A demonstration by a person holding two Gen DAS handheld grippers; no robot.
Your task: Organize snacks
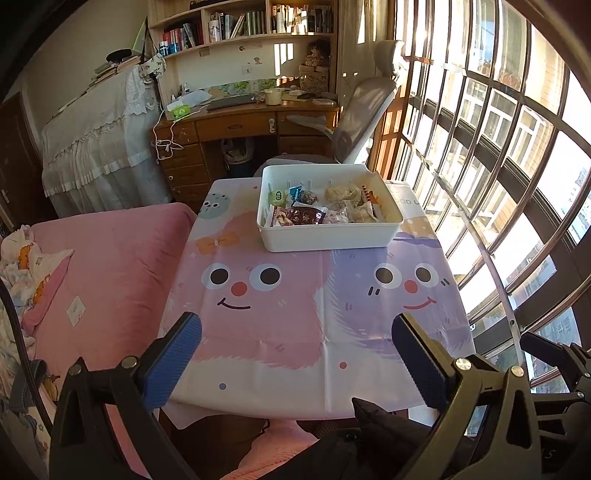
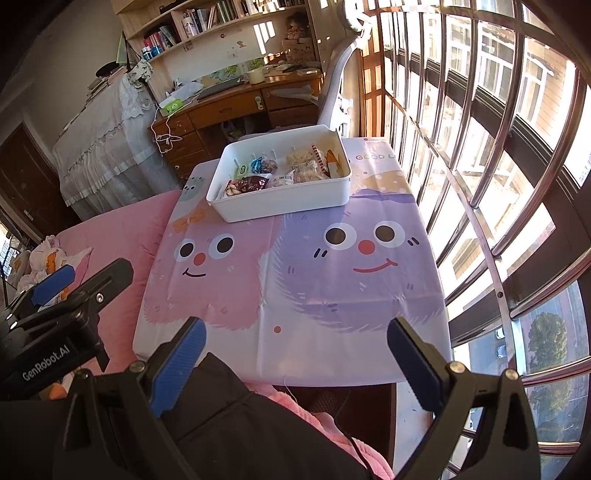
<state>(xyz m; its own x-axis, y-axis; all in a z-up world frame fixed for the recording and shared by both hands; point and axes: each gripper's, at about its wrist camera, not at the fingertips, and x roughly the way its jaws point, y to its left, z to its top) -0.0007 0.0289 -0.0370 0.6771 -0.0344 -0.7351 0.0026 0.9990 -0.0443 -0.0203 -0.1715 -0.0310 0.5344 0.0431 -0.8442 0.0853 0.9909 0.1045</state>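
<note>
Both blue-padded fingers of the left gripper [image 1: 295, 354] stand spread wide with nothing between them, poised over the near edge of the tablecloth [image 1: 295, 314]; the fingers of the right gripper [image 2: 295, 354] are likewise spread wide and hold nothing, at the same near edge. Seen from the right wrist, the left gripper's body sits low at the left over the pink bed [image 2: 122, 229]. Dark clothing and a pink garment fill the bottom of both views. Tablecloth print: 2 cartoon faces, 1 pink and 1 purple, side by side. White bin [image 1: 328, 232] stands on the far part of the cloth, well apart from both grippers, spanning the tops of both faces. Snacks [image 1: 325, 206] lie loose inside it: a dark red packet [image 1: 304, 215] at the front, pale wrapped cakes [image 1: 354, 203] to the right, a green packet [image 1: 279, 196] and a blue packet [image 1: 295, 192] toward the back left. Beyond the table are an office chair [image 1: 362, 122], a wooden desk [image 1: 236, 125] and a bookshelf [image 1: 240, 26]; a barred window [image 1: 498, 166] runs along the right
</note>
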